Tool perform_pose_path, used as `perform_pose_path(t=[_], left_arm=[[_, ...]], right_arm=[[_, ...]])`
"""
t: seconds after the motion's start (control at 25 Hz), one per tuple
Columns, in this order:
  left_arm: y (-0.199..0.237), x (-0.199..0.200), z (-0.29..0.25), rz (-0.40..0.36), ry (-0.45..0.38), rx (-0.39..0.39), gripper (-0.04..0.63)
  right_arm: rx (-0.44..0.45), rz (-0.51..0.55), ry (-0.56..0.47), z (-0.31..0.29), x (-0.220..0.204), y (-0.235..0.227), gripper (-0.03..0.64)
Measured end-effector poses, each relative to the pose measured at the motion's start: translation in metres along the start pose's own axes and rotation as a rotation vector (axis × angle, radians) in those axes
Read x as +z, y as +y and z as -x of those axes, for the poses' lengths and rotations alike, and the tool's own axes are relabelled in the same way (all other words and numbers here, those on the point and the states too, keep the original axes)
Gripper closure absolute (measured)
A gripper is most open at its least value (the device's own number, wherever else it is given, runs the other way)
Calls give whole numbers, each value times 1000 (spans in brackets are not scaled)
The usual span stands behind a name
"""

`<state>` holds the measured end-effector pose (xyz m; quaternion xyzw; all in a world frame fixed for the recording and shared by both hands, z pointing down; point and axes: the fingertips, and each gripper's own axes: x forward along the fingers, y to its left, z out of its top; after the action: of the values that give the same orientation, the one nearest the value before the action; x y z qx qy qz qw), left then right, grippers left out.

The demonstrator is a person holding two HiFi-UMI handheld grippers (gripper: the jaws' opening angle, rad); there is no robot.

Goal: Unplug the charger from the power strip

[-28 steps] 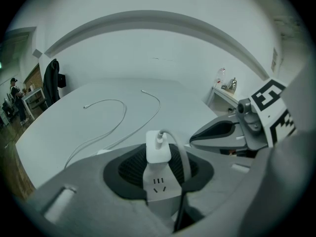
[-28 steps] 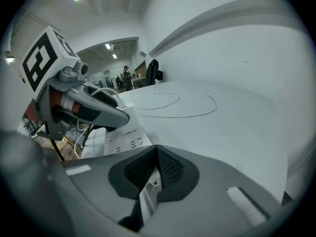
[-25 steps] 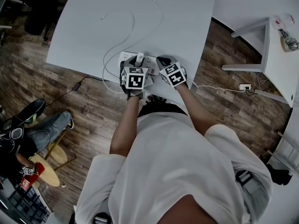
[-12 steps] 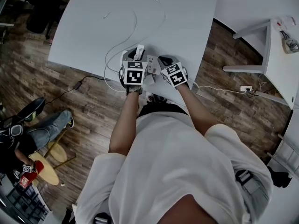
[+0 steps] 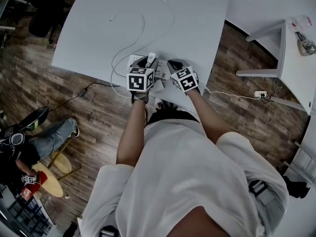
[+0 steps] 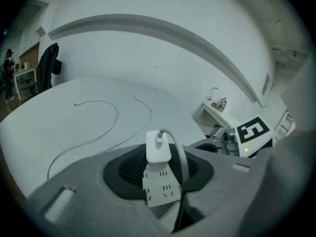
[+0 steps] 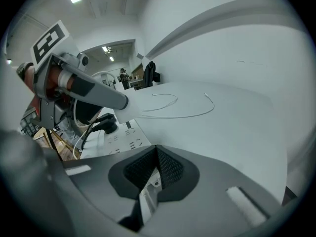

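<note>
Two grippers: side by side at the near edge of the table.
Left gripper: jaws clamped on the white charger.
Charger: upright, its base against the power strip; its cable arches from the top.
Right gripper: jaws closed on the strip's end.
Loose cables: curled on the table beyond the strip.

Dark wood-plank floor shows at the left and right of the frame, around a pale counter at the top. A second white table stands at the right edge. A black chair sits upper left and a round stool lower left.
</note>
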<state>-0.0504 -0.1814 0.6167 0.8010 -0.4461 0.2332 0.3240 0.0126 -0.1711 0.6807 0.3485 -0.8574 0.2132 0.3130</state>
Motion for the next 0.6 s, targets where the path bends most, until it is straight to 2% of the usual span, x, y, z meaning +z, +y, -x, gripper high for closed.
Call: perform_pose_path(t=[0.24, 0.6], left_arm=[[0, -10, -6, 49, 18, -54, 454], [-1, -24, -11, 42, 32, -76, 451]], right_arm=[[-7, -1, -4, -1, 0, 0, 614], [-18, -8, -13, 0, 0, 1, 614]])
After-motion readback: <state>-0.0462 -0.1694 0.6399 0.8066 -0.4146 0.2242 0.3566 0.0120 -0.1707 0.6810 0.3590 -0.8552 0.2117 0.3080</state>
